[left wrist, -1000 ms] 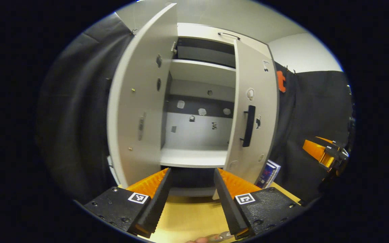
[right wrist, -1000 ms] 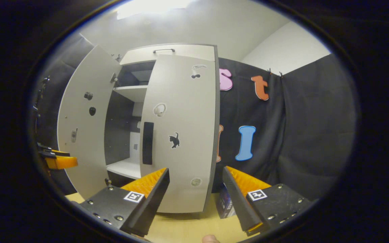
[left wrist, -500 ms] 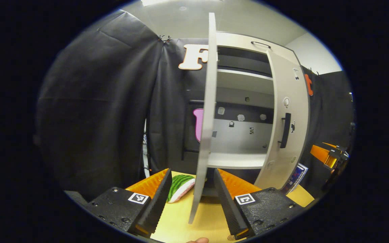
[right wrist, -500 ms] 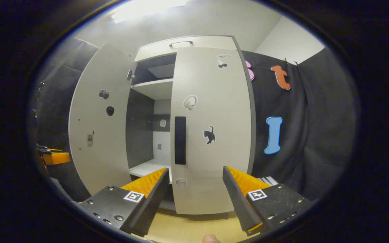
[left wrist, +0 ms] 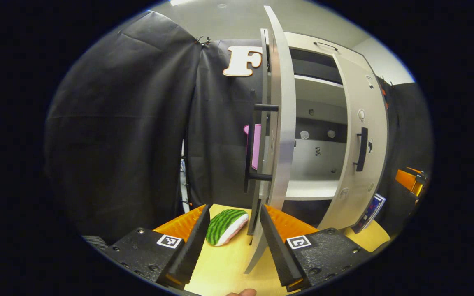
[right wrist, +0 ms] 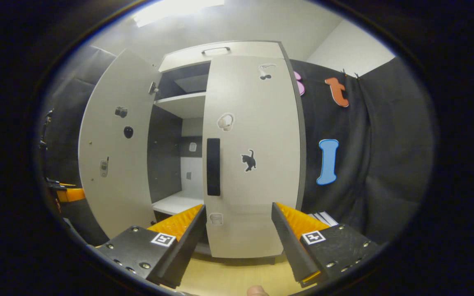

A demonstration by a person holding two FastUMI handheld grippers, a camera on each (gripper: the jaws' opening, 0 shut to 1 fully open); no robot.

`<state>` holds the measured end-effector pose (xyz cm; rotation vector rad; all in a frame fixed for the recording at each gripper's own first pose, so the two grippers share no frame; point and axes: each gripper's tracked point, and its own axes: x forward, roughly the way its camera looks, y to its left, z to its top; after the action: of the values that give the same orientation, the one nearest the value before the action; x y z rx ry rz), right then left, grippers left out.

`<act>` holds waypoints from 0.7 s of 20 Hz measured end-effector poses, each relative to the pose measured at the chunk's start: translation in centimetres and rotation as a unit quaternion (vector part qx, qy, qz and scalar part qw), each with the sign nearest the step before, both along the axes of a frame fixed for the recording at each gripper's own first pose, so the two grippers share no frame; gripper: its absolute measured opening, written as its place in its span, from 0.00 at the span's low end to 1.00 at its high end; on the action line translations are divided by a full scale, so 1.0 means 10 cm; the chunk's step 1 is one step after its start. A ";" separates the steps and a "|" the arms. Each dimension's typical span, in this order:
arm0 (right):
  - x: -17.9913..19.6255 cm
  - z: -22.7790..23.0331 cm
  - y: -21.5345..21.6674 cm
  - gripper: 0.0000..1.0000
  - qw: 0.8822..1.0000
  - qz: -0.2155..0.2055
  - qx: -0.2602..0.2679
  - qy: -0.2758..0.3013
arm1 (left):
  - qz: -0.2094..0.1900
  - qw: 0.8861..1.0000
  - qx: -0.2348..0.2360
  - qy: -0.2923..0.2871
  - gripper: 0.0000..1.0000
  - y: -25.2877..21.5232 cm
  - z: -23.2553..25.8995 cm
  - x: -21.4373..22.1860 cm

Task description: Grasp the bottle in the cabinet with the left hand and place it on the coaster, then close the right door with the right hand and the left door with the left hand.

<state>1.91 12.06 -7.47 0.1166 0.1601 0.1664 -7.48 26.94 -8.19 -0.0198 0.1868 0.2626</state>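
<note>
A ceiling light (right wrist: 177, 7) glares above the hand-held gripper in the right gripper view. Both pictures are sharp, evenly lit; fisheye bends the cabinet (right wrist: 228, 135) edges; its interior is shadowed.

1. The counter (left wrist: 228, 263) is pale yellow wood; in the right gripper view it shows as a strip below the cabinet (right wrist: 237, 273).
2. The cabinet (left wrist: 323, 123) stands on the counter, its base touching the top.
3. A watermelon slice (left wrist: 225, 226), green-striped with a white edge, lies on the counter just left of the cabinet's left door, tilted.
4. A box (left wrist: 369, 208) with blue print leans upright on the counter, just beside the cabinet's right side.
5. Inside the cabinet, the lower shelf (left wrist: 311, 190) is white; nothing on it can be made out.
6. An upper shelf (right wrist: 181, 105) sits above it.
</note>
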 end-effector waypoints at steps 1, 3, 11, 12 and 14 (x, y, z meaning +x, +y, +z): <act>0.00 0.01 -0.01 0.95 1.000 0.000 0.001 -0.002 | -0.008 1.000 -0.016 0.000 0.77 -0.04 -0.05 0.01; 0.00 0.04 -0.03 0.96 1.000 0.002 -0.002 -0.004 | -0.020 0.999 -0.025 -0.004 0.78 -0.19 -0.05 0.05; -0.16 0.16 -0.29 0.96 1.000 -0.008 -0.005 -0.013 | -0.105 0.994 -0.022 0.003 0.78 -1.04 -0.16 0.47; -0.19 0.16 -0.33 0.95 1.000 -0.011 -0.004 -0.012 | -0.117 0.993 -0.025 0.000 0.78 -1.15 -0.15 0.52; -0.22 0.17 -0.39 0.96 1.000 -0.016 -0.003 -0.010 | -0.137 0.990 -0.044 -0.006 0.78 -1.36 -0.16 0.63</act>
<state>-0.28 8.12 -5.76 0.1116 0.1387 0.1352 -1.17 13.33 -9.77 -0.0836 0.1869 -0.0196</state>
